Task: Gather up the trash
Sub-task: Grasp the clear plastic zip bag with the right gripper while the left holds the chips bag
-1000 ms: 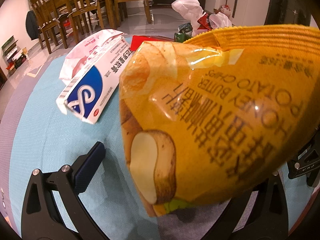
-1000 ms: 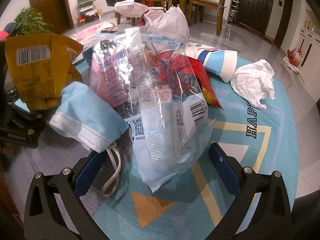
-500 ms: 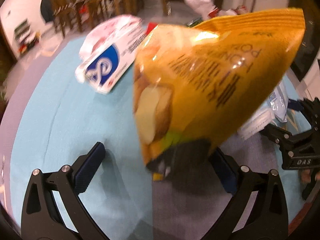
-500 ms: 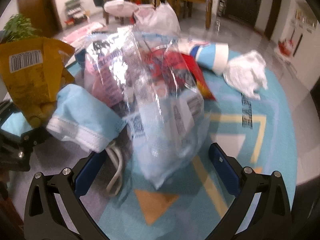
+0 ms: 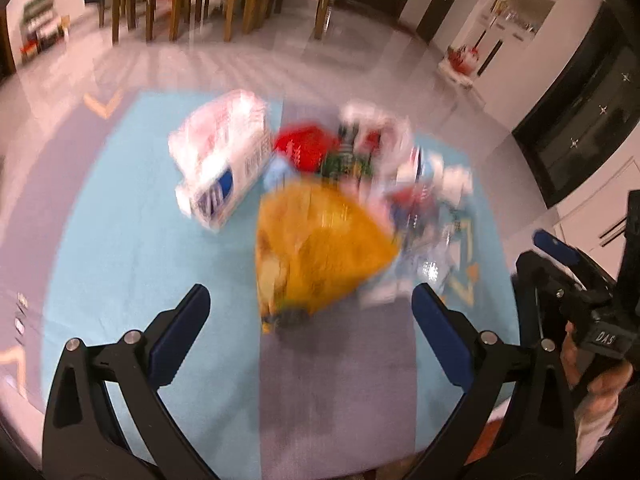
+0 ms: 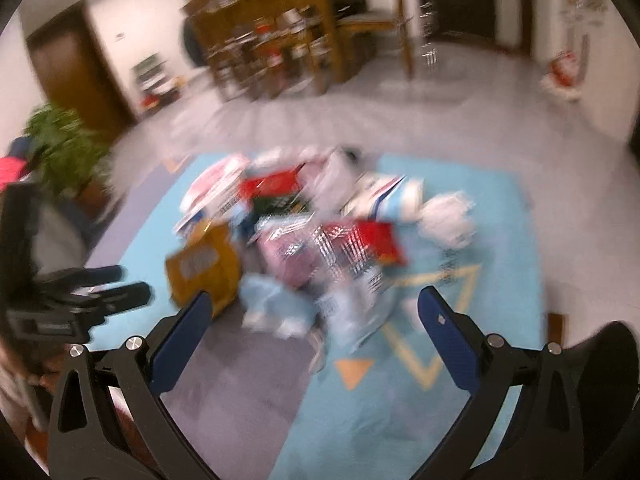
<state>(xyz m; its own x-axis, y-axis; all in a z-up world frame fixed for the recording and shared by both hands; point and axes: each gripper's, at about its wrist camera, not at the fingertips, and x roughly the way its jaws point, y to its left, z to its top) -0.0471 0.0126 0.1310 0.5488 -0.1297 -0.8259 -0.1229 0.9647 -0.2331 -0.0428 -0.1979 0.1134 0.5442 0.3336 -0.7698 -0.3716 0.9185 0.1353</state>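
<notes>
A pile of trash lies on a blue rug (image 5: 132, 248), blurred by motion. In the left wrist view a yellow chip bag (image 5: 320, 252) stands at the pile's near side, a white and blue box (image 5: 224, 172) to its left, red wrappers (image 5: 304, 144) behind. My left gripper (image 5: 310, 312) is open and empty, held above the rug short of the bag. In the right wrist view the chip bag (image 6: 204, 268), a light blue face mask (image 6: 272, 300), a clear plastic bag (image 6: 344, 256) and crumpled white paper (image 6: 448, 216) show. My right gripper (image 6: 314, 316) is open and empty above the pile.
A wooden dining table with chairs (image 6: 280, 32) stands behind the rug. A potted plant (image 6: 68, 148) is at the left. White cabinets (image 5: 516, 20) and a dark unit (image 5: 580, 120) line the right wall. Grey tiled floor (image 6: 440, 112) surrounds the rug.
Both grippers have pulled up and back from the pile, so the trash looks much smaller. The chip bag, close between the left fingers before, now sits on the rug.
</notes>
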